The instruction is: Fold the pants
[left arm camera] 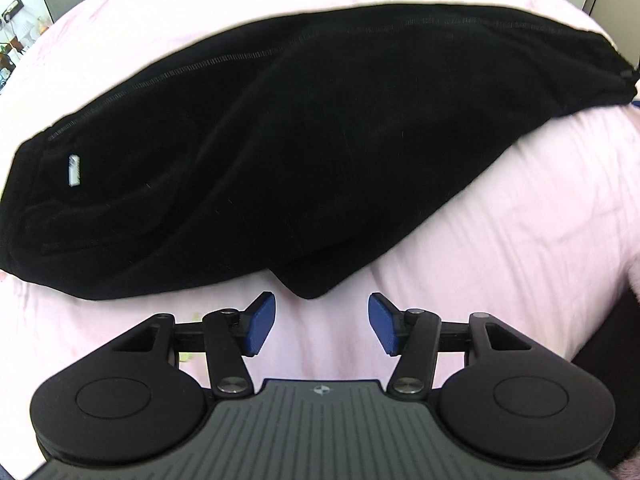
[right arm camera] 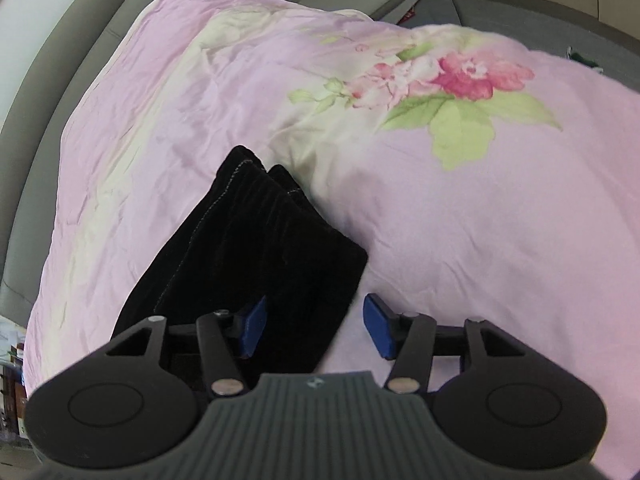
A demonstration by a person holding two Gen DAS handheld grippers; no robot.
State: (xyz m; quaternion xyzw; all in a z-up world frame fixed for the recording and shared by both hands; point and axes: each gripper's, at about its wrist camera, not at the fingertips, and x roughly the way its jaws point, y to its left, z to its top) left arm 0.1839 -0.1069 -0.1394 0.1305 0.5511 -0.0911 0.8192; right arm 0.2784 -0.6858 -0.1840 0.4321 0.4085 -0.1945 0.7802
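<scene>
Black pants [left arm camera: 280, 152] lie folded lengthwise across a pink bedspread [left arm camera: 500, 248], waistband with a white label [left arm camera: 74, 169] at the left. My left gripper [left arm camera: 322, 322] hovers just short of the pants' near corner, its blue pads [left arm camera: 262, 326] apart with only bedspread between them. In the right wrist view the ribbed leg cuffs [right arm camera: 256, 184] point away from me. My right gripper [right arm camera: 314, 326] is over the near edge of the pant legs [right arm camera: 248, 264]; its left pad sits above the black cloth and its right pad over the pink spread, neither pressing on cloth.
The bedspread carries a pink flower print with green leaves [right arm camera: 460, 84]. A grey padded bed frame [right arm camera: 36, 120] runs along the left. Cluttered shelves [left arm camera: 12, 40] show at the far left. Something dark [left arm camera: 616, 380] sits at the right edge of the left wrist view.
</scene>
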